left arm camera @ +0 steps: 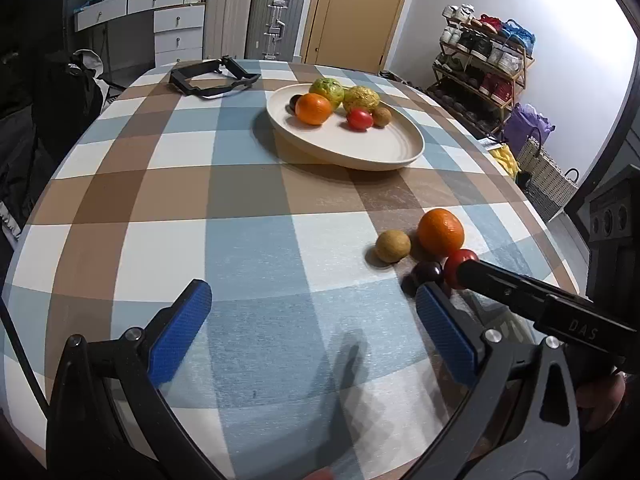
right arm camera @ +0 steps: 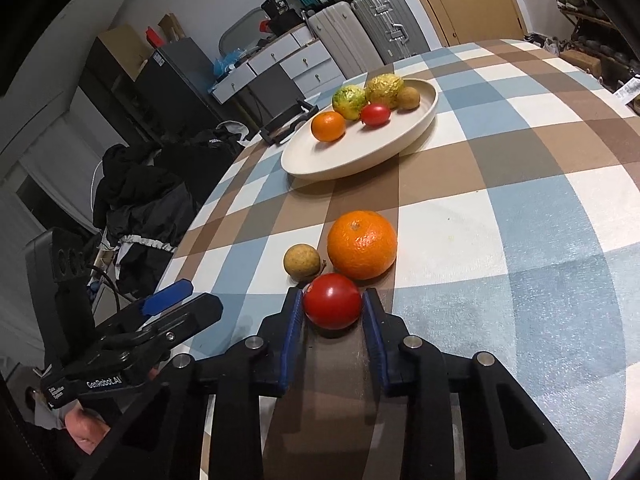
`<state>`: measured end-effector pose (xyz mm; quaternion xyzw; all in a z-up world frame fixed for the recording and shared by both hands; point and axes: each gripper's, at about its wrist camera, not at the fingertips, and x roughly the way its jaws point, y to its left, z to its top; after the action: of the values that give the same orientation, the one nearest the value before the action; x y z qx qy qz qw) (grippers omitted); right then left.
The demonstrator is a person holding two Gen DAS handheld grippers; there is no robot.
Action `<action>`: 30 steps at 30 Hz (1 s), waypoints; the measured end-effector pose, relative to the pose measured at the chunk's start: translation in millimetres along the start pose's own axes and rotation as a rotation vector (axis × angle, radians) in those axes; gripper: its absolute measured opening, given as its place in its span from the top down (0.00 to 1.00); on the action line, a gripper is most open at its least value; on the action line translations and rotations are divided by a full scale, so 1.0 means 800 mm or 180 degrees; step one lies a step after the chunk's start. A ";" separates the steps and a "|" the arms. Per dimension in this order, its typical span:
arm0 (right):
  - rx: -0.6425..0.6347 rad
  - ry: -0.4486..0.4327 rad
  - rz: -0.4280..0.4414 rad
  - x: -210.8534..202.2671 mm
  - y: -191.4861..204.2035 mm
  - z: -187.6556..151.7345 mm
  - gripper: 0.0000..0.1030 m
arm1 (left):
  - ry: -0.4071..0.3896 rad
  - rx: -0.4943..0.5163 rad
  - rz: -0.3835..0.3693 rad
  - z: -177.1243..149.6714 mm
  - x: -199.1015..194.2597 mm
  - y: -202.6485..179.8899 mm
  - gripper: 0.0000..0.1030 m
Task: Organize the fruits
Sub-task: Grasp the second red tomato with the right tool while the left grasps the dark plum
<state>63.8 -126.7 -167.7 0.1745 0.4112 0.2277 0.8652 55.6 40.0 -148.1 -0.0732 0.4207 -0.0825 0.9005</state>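
The red tomato (right arm camera: 332,306) sits on the checked counter (right arm camera: 520,208) just before the orange (right arm camera: 362,245), clamped between the right claw (right arm camera: 331,312), held low and level. The left claw (left arm camera: 312,320) hovers alongside, spread apart.

Right tongs (right arm camera: 333,308) clasp a red tomato (right arm camera: 332,306) beside an orange (right arm camera: 362,245).
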 end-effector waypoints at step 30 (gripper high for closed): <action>0.0082 -0.0361 0.0064 -0.066 -0.055 0.008 0.70 | 0.0442 0.0054 -0.0272 0.019 0.056 -0.083 0.39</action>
<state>50.5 -192.2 -151.8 0.2025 0.3626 0.2209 0.8825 89.5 -33.0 -158.5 -0.0775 0.4778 -0.1293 0.8654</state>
